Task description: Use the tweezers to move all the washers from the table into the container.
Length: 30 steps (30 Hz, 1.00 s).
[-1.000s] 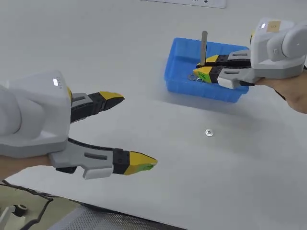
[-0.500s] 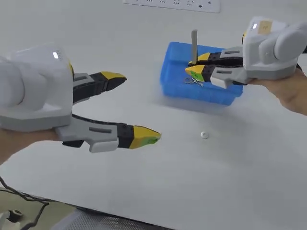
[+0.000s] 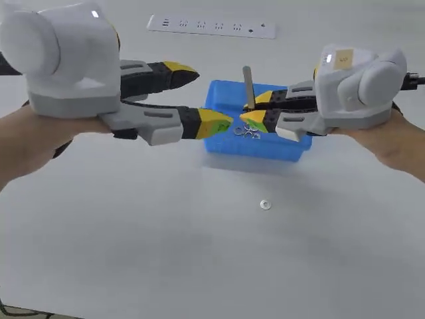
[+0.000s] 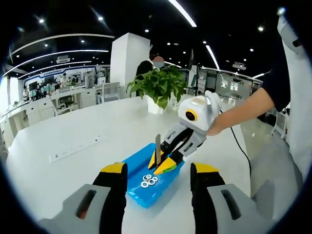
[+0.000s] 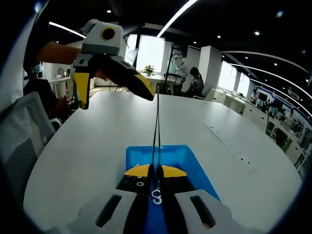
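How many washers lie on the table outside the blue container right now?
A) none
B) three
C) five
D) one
D: a lone washer lies on the white table in front of the blue container, while the other washers sit inside it.

No lettering reads clearly; a small tan sticker (image 3: 342, 59) atop the right gripper (image 3: 254, 110) carries a mark too blurred to decipher.
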Available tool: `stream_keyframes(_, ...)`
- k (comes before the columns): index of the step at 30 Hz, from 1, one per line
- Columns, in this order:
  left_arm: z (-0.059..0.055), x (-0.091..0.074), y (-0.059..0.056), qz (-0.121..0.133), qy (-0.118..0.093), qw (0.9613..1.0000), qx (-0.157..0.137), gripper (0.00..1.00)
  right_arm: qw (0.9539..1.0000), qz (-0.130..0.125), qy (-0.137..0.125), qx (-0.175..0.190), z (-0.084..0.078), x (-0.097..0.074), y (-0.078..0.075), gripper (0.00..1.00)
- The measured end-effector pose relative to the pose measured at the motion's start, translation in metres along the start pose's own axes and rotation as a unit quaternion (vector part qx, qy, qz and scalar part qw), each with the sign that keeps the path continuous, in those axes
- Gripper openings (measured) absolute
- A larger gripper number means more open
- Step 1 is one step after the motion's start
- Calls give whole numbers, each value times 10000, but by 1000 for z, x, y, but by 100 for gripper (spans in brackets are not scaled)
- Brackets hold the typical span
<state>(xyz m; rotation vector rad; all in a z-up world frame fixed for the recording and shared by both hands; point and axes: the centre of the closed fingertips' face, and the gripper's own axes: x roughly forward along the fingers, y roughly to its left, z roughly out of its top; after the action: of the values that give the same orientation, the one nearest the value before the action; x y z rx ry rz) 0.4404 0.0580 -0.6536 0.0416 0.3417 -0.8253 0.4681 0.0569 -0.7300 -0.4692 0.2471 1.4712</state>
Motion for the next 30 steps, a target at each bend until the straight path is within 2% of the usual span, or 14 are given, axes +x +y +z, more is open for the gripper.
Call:
stream_keyframes(1, 4, 6, 2, -56, -141, 9997, -184, 57, 10000, 26, 2, -16, 1, -1, 1, 7)
stream_keyframes(2, 4, 10, 5, -49, -132, 9998, -172, 59, 10000, 24, 1, -37, 2, -1, 2, 7)
stream_keyframes(4, 2, 18, 10, -60, 23, 10000, -26, 57, 10000, 20, -18, -47, 4, -3, 2, 7)
stream_keyframes(5, 4, 20, 10, -94, 9, 9999, -48, 55, 10000, 17, -38, -35, 5, -4, 2, 7)
stream_keyframes(6, 7, 24, 8, -205, -7, 9995, -220, 52, 10000, 4, -56, -44, 7, -5, 2, 7)
stream_keyframes(7, 10, 26, 6, -268, -26, 9995, -181, 49, 10000, 4, -70, -31, 8, -6, 2, 7)
stream_keyframes(8, 16, 28, 3, -327, -107, 9994, 24, 46, 9999, 12, -107, -4, 9, -6, 2, 7)
stream_keyframes(11, 17, 32, 0, -436, -14, 9989, 168, 38, 9999, 38, -147, -28, 12, -6, 4, 7)
stream_keyframes(14, 14, 32, 1, -538, 107, 9981, 298, 23, 9999, 45, -164, -8, 13, -5, 4, 7)
stream_keyframes(18, 14, 29, -5, -667, 106, 9972, 330, 20, 9999, 62, -127, -1, 10, -5, 4, 7)
stream_keyframes(22, 16, 25, -8, -799, 76, 9966, 212, 17, 9999, 87, -116, 37, 8, -5, 6, 7)
stream_keyframes(26, 18, 24, -9, -817, 24, 9961, 322, 15, 9998, 168, -129, 73, 8, -5, 11, 7)
stream_keyframes(28, 18, 24, -9, -849, 34, 9954, 438, 9, 9997, 188, -119, 63, 8, -5, 14, 7)
stream_keyframes(30, 17, 24, -9, -915, 49, 9949, 417, 9, 9997, 205, -114, 52, 9, -5, 15, 7)
